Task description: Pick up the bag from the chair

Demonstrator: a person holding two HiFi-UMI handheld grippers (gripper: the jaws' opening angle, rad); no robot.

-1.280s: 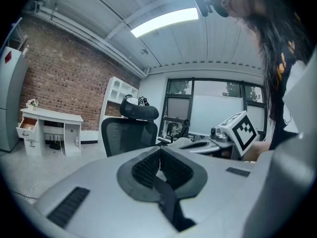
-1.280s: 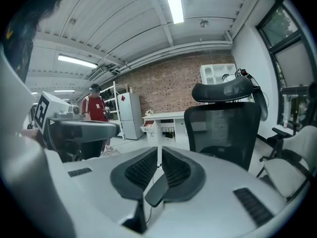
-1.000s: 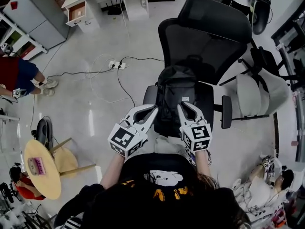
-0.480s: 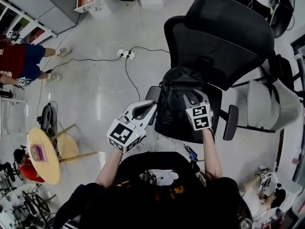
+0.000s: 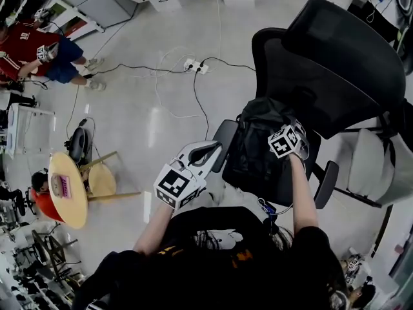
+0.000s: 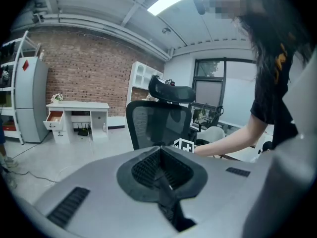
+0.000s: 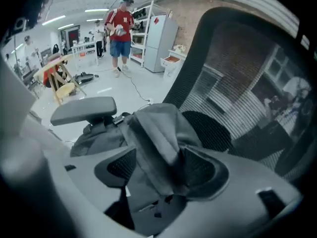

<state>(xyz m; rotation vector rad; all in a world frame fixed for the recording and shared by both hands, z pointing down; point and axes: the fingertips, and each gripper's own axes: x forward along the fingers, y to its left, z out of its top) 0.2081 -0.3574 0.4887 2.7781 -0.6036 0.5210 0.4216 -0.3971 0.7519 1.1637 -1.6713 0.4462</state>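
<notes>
Right gripper view, centre: my right gripper [image 7: 158,158] pinches the limp-looking bag [image 7: 153,125] by its top fold; left gripper [image 6: 161,165] closed, empty.

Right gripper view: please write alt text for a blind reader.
The right gripper has its fingers closed on a fold of the dark bag, which rests in a black mesh office chair. A person in red stands far behind.

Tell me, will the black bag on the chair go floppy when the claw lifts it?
Probably floppy: the bag is soft cloth that bunches into folds where the right claw pinches it. It will likely sag below that grip. It slumps against the chair, so maybe not packed full.
</notes>
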